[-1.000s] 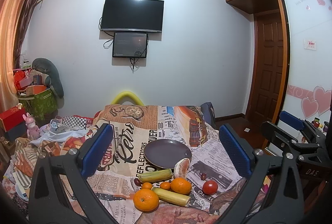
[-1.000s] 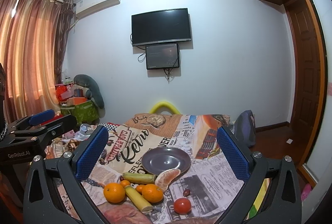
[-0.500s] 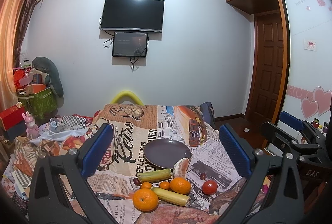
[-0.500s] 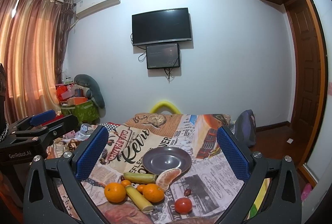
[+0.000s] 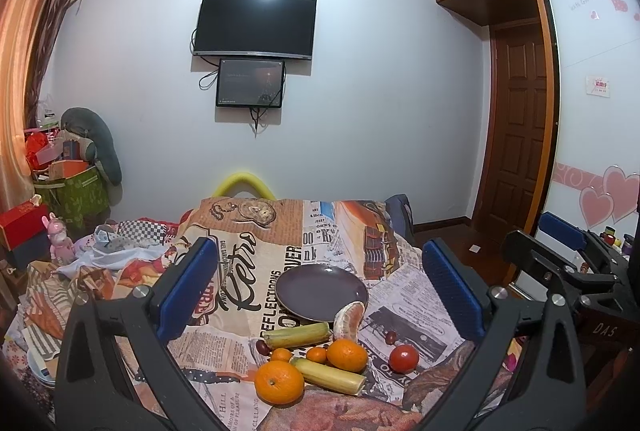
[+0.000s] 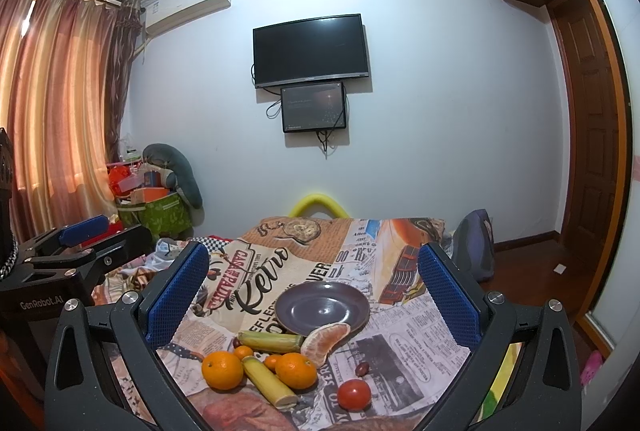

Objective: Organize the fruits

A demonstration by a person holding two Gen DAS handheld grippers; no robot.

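A dark purple plate point(image 5: 320, 291) point(image 6: 322, 307) sits empty on a newspaper-print cloth. In front of it lie a peeled orange segment point(image 5: 349, 319) point(image 6: 325, 338) leaning on the plate's rim, two yellow-green stalk pieces point(image 5: 297, 335) point(image 5: 328, 375), two large oranges point(image 5: 279, 382) point(image 5: 347, 354), two small oranges point(image 5: 281, 355), a red tomato point(image 5: 404, 358) point(image 6: 353, 394) and small dark fruits point(image 5: 391, 337). My left gripper point(image 5: 318, 291) is open and empty, held above and before the fruit. My right gripper point(image 6: 314, 295) is open and empty too.
The cloth-covered table point(image 5: 248, 259) ends near a white wall with a TV point(image 5: 254, 25). Clutter, boxes and a plush toy point(image 5: 72, 167) stand at left. A wooden door point(image 5: 516, 123) and floor lie at right. A bag point(image 6: 476, 251) sits by the table's right edge.
Both views have barely shifted. The fruit and plate have not moved, and both grippers stay open.
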